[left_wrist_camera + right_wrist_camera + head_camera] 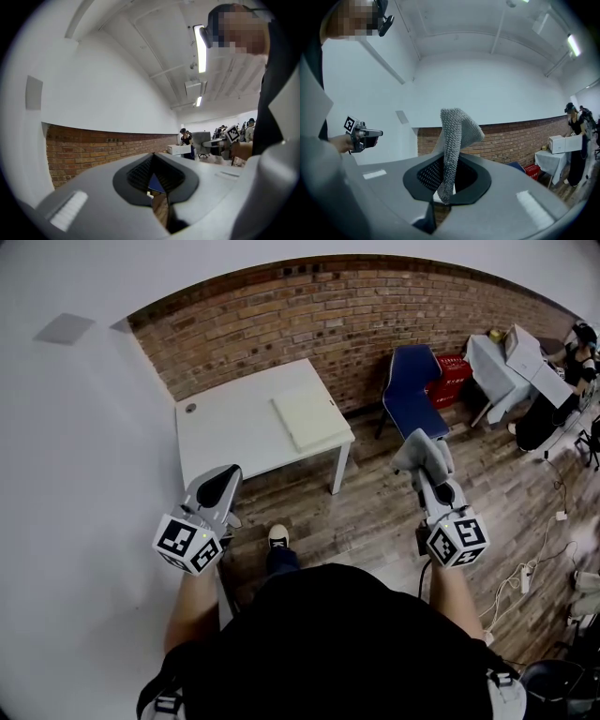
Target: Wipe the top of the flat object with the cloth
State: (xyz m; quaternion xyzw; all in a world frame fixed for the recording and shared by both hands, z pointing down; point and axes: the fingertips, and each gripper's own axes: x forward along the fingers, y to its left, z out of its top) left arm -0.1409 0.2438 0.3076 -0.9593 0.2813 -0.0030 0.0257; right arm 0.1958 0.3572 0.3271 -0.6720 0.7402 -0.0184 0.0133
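Note:
A pale flat board (307, 416) lies on the right part of a white table (234, 427) by the brick wall. My right gripper (427, 463) is held up over the wooden floor, right of the table, shut on a grey knitted cloth (422, 453). In the right gripper view the cloth (457, 129) stands up from between the jaws of the gripper (447, 183) and folds over at the top. My left gripper (221, 486) hovers near the table's front edge, shut with nothing in it; its jaws meet in the left gripper view (157, 180). Both grippers are well short of the board.
A blue chair (412, 390) and a red crate (452, 379) stand against the brick wall right of the table. Further right is a covered table with boxes (511, 367) and a person (562, 381). Cables and a power strip (525, 576) lie on the floor.

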